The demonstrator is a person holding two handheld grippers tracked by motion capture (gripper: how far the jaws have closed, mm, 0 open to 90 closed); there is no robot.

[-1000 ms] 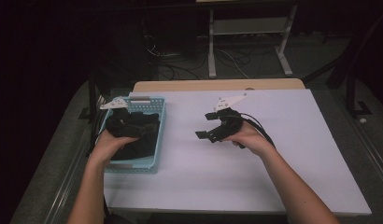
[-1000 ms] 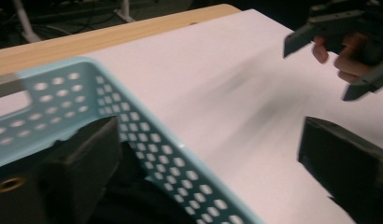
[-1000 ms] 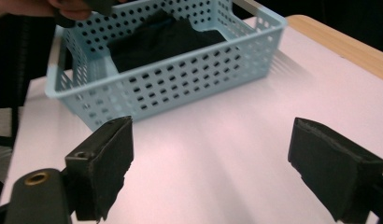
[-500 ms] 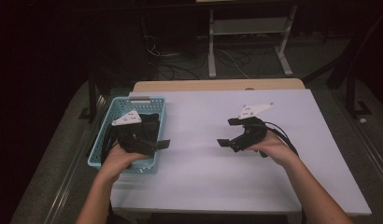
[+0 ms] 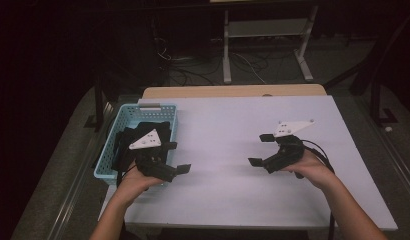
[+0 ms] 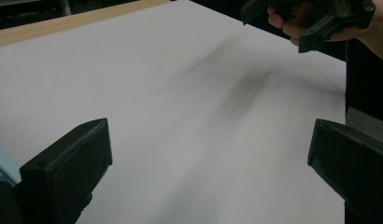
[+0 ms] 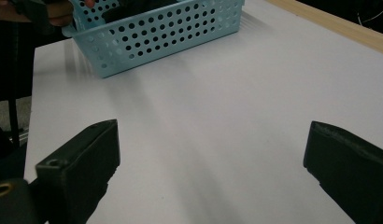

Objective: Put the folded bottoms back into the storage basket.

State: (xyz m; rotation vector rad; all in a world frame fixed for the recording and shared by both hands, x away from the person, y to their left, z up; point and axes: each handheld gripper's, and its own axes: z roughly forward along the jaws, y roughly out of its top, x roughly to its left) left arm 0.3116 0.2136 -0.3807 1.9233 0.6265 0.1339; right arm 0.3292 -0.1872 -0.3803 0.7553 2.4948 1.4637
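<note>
On the white table [image 5: 228,130], both tongs gape wide, empty, beside a blue basket [image 5: 114,131] lying lengthwise front-to-back.

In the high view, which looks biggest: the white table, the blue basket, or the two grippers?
1. White table.
2. Blue basket.
3. Left gripper and right gripper: these look about alike, so no ranking between them.

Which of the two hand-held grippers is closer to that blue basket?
The left. The left gripper sits right at the blue basket's near right edge; the right gripper is far across the white table.
</note>
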